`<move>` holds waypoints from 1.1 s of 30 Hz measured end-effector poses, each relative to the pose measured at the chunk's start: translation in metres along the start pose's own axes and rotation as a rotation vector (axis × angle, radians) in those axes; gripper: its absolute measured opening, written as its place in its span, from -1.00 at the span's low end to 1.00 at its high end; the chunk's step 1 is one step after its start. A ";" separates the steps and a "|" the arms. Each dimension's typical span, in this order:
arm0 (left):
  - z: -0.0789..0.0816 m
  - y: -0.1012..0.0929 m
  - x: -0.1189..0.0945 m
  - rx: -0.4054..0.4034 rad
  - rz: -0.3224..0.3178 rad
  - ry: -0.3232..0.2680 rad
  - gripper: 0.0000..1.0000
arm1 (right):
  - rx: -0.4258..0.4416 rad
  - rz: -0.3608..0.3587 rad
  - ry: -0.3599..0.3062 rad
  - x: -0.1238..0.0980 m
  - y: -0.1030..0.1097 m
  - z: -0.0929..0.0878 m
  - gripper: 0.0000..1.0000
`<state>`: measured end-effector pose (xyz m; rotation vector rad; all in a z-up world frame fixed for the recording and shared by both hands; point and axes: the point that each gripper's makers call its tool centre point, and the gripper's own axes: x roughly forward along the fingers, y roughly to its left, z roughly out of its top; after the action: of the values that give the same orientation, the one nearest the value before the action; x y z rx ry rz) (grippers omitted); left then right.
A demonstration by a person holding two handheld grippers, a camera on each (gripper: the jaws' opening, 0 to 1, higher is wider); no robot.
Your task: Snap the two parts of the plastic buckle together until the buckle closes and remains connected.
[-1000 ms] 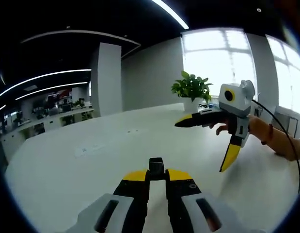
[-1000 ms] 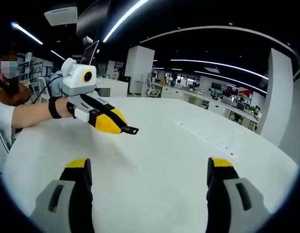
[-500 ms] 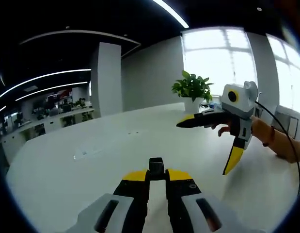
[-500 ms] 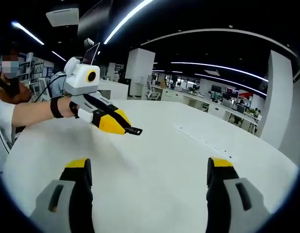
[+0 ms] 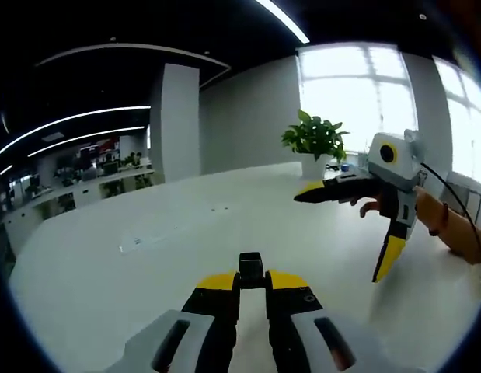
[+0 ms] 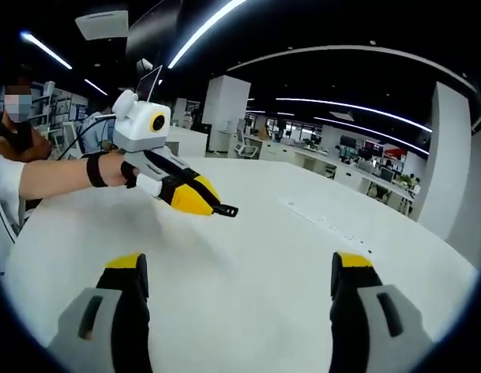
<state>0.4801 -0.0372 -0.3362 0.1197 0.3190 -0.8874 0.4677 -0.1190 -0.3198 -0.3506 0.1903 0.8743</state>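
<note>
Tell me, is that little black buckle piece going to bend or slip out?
Probably not bend: the black buckle piece juts straight from the shut left hand-held gripper, so it looks stiff. It may be light, being small. It could slip, since just its end seems pinched.

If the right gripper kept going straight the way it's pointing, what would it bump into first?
Probably nothing soon. The right gripper, jaws wide open, points across the bare white table. The left gripper, shut on a small black buckle piece, sits off to one side, though depth is unclear.
</note>
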 end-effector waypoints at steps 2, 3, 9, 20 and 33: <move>0.003 0.005 0.000 -0.014 -0.006 -0.010 -0.78 | -0.002 0.000 -0.003 0.000 0.001 0.001 0.97; 0.003 0.005 0.000 -0.018 -0.009 -0.010 -0.78 | -0.003 0.000 -0.004 0.000 0.001 0.001 0.97; 0.005 0.011 0.004 -0.028 -0.006 -0.011 -0.78 | -0.008 0.004 0.002 0.001 0.002 0.002 0.96; 0.013 0.006 0.010 -0.020 -0.022 -0.026 -0.78 | -0.014 0.005 -0.005 0.001 0.004 0.005 0.96; 0.010 0.012 0.020 -0.027 -0.021 -0.016 -0.78 | -0.015 0.015 -0.005 0.001 0.004 0.004 0.96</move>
<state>0.5032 -0.0472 -0.3336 0.0839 0.3177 -0.9043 0.4659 -0.1143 -0.3171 -0.3616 0.1818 0.8915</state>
